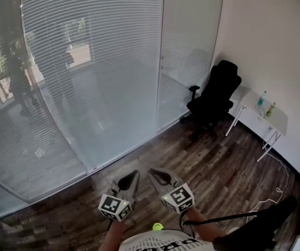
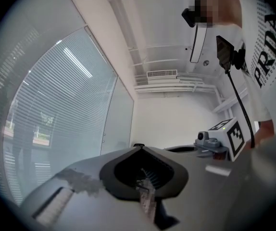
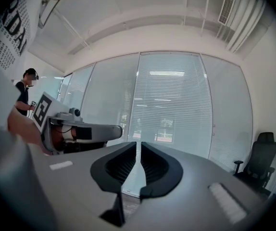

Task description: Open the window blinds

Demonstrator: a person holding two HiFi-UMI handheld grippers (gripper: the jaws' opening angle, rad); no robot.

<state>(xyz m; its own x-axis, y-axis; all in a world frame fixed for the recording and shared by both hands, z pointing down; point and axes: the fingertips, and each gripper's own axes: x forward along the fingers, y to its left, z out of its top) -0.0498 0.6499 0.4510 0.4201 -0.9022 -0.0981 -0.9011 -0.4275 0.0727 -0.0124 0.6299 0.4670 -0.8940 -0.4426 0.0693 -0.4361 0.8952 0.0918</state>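
The window blinds [image 1: 87, 61] hang lowered behind a wide glass wall, slats level, with outdoor light showing through. They also fill the right gripper view [image 3: 171, 105] and the left side of the left gripper view [image 2: 46, 109]. Both grippers are held low at the bottom centre of the head view, side by side, well short of the glass. My left gripper [image 1: 134, 174] [image 2: 139, 148] has its jaws together with nothing in them. My right gripper [image 1: 154, 172] [image 3: 139, 144] shows a narrow slit between its jaws, nothing inside. No cord or wand of the blinds is visible.
A black office chair [image 1: 215, 95] stands by the right end of the glass. A white table [image 1: 275, 122] with bottles [image 1: 262, 99] is against the right wall, and a white cable [image 1: 275, 187] lies on the wood floor. Another person [image 3: 25, 93] stands far left.
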